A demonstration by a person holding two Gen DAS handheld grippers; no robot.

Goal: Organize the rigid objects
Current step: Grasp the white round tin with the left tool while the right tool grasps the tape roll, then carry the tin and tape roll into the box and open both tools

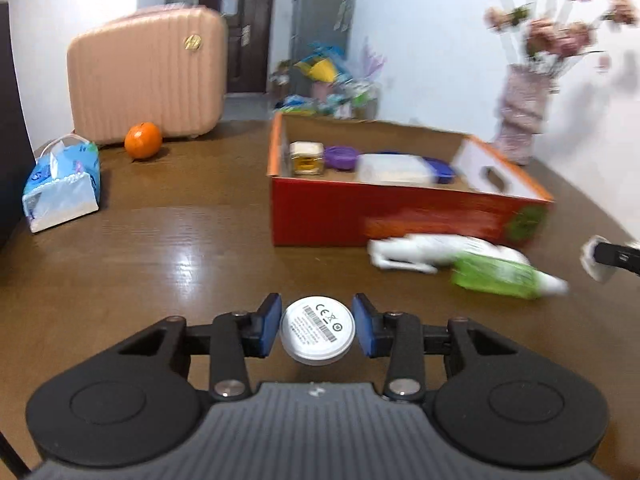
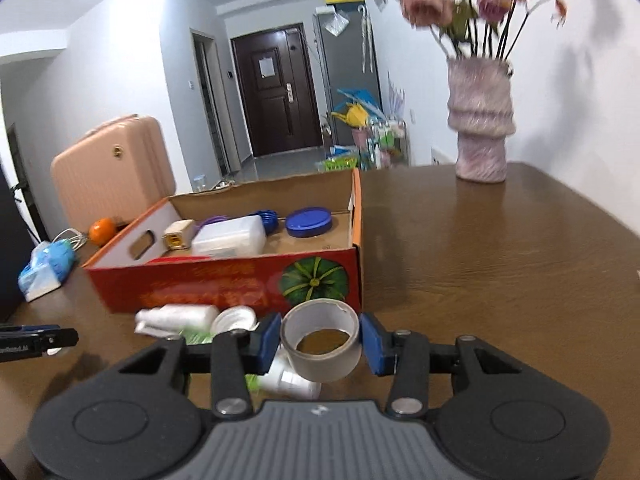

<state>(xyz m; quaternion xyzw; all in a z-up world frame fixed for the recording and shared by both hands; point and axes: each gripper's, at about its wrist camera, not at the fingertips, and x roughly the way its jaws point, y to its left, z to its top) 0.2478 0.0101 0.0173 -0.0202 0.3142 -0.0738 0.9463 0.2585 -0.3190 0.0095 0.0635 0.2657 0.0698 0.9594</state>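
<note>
The left tool (image 1: 317, 330) clamps a white round disc (image 1: 317, 330) between its blue pads, label side up, above the counter (image 1: 160, 248). The right tool (image 2: 320, 344) grips a grey tape roll (image 2: 322, 346) by its sides, open core facing up. Ahead of both stands the red box (image 2: 224, 284), holding a clear tub (image 2: 230, 236), a blue lid (image 2: 309, 222) and a small yellow-labelled cube (image 2: 178, 236). Against the box's near wall lie a white bottle (image 1: 420, 254) and a green pack (image 1: 496, 276). An orange (image 1: 143, 140), a tissue pack (image 1: 60, 188) and a suitcase (image 1: 146, 76) sit towards the counter's far left corner, a vase (image 2: 480, 120) towards the far right.
</note>
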